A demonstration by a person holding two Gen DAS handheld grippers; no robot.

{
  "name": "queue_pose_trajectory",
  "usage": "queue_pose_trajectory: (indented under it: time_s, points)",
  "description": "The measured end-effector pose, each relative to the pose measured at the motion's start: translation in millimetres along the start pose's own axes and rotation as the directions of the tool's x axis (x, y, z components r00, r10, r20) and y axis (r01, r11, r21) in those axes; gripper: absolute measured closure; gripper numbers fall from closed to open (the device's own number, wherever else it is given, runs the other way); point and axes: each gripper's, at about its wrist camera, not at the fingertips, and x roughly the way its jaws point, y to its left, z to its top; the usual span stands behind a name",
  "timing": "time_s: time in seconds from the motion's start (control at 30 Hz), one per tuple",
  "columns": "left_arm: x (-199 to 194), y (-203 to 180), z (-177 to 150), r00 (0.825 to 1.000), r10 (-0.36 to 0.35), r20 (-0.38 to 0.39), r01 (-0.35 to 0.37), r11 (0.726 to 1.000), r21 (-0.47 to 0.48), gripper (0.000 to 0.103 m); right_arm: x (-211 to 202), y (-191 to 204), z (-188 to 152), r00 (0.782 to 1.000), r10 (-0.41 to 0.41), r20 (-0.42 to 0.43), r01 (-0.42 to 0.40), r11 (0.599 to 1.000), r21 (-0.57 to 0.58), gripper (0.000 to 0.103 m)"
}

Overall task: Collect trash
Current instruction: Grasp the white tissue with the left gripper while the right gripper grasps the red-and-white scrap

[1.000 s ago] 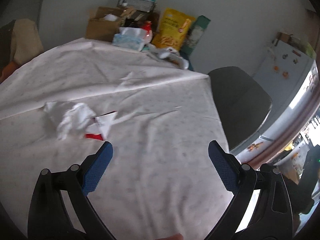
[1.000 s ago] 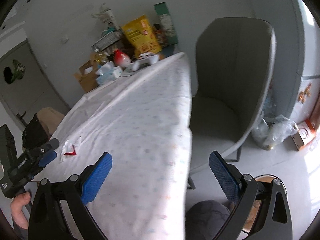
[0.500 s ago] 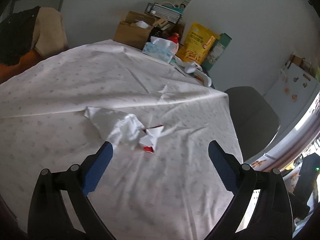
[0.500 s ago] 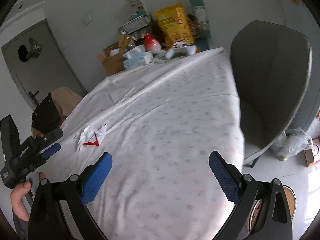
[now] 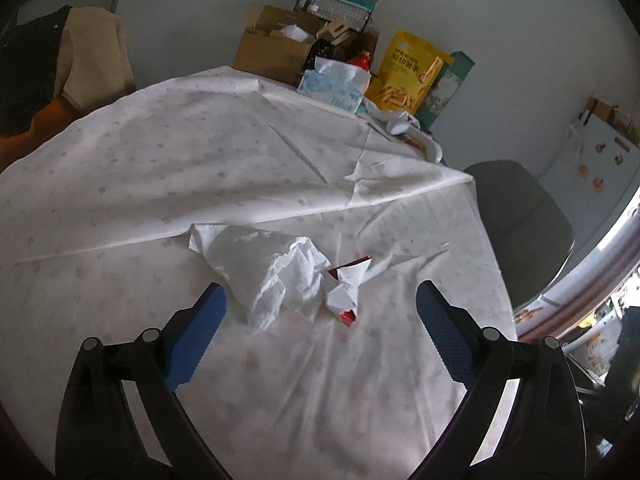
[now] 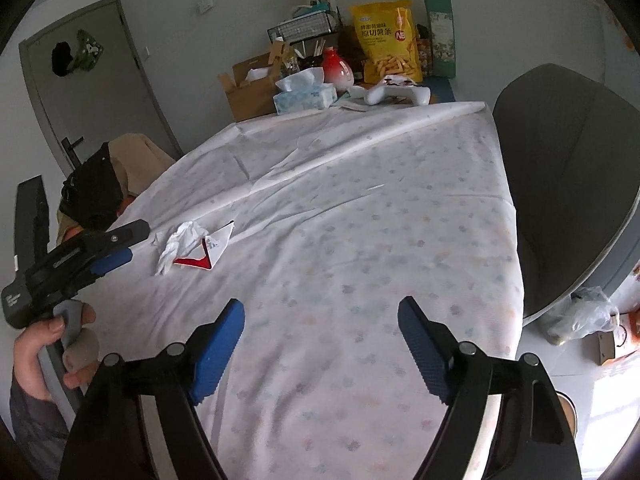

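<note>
With nothing yet picked up, the crumpled tissue (image 5: 276, 272) & torn red-and-white wrapper (image 5: 347, 288) lie touching on the clothed surface (image 5: 240, 160) — left gripper (image 5: 320, 332) just short of them, jaws wide & empty; right gripper (image 6: 320, 344) well apart, jaws closing on nothing.

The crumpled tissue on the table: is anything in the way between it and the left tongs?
Nothing visible blocks it. The left tongs are open, and the crumpled tissue lies just ahead of them on bare tablecloth. Only the red and white wrapper lies touching the tissue's right side.
</note>
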Motion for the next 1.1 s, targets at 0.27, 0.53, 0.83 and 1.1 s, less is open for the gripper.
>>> queue_pose_trajectory:
  time_s: [0.27,0.53,0.83,1.1]
  points:
    - [33,8,2,0.997,0.04,-0.072,-0.04,0.999,-0.01,0.05,3,-3,2,1.0,0.01,0.005,-0.01,1.0,0.025,0.019]
    - [45,18,0,0.99,0.096,-0.107,-0.098,0.995,-0.019,0.093,13,12,10,0.999,0.052,-0.004,-0.052,0.999,0.005,0.016]
    - [-3,27,-5,0.999,0.036,-0.024,-0.038,0.996,-0.082,0.094,41,59,26,0.989,0.14,-0.048,-0.143,0.988,-0.06,0.017]
    - [-26,52,-9,0.996,0.089,0.014,-0.086,0.987,-0.135,0.094,83,112,29,0.97,0.187,-0.156,-0.211,0.965,-0.155,0.037]
